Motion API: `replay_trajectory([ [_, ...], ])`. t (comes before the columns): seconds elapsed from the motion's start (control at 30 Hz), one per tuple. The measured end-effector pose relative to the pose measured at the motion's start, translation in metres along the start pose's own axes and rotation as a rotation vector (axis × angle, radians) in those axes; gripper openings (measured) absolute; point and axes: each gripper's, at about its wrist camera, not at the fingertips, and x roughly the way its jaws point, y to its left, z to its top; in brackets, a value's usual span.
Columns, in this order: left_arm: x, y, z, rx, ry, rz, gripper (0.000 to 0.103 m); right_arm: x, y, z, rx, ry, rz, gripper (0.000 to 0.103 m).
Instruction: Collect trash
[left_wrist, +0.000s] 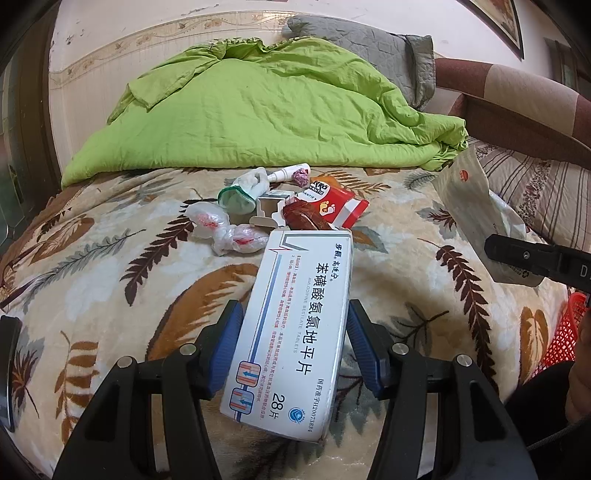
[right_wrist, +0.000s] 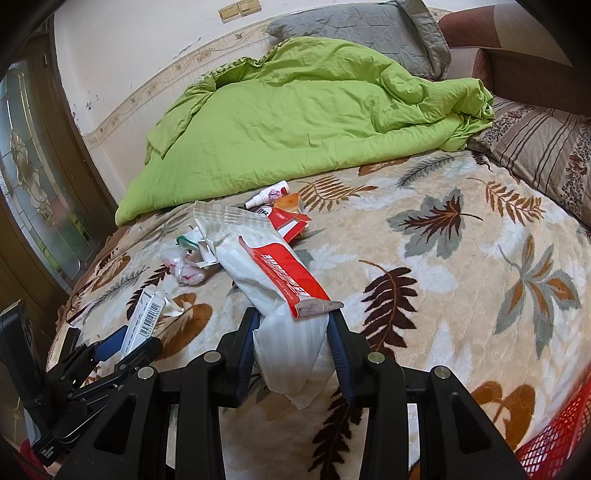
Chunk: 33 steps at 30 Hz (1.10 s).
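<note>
Left tool (left_wrist: 295, 343) grips tablet box (left_wrist: 291, 332) loosely, may slip; right tool (right_wrist: 291, 332) pinches limp pouch (right_wrist: 269, 273), may sag short of red basket (right_wrist: 554, 446).

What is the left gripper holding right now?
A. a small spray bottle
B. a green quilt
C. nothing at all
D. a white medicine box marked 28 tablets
D: in the left wrist view the left gripper has its blue pads pressed against both sides of the white medicine box, which is lifted above the leaf-patterned blanket.
</note>
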Motion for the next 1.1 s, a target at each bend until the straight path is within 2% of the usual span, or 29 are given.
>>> replay_trajectory([
  [1.1, 0.0, -0.0017, -0.0003, 0.004, -0.001, 0.0, 0.056, -0.0025, -0.0013, 0.0011, 0.007, -0.004, -0.003, 0.041],
])
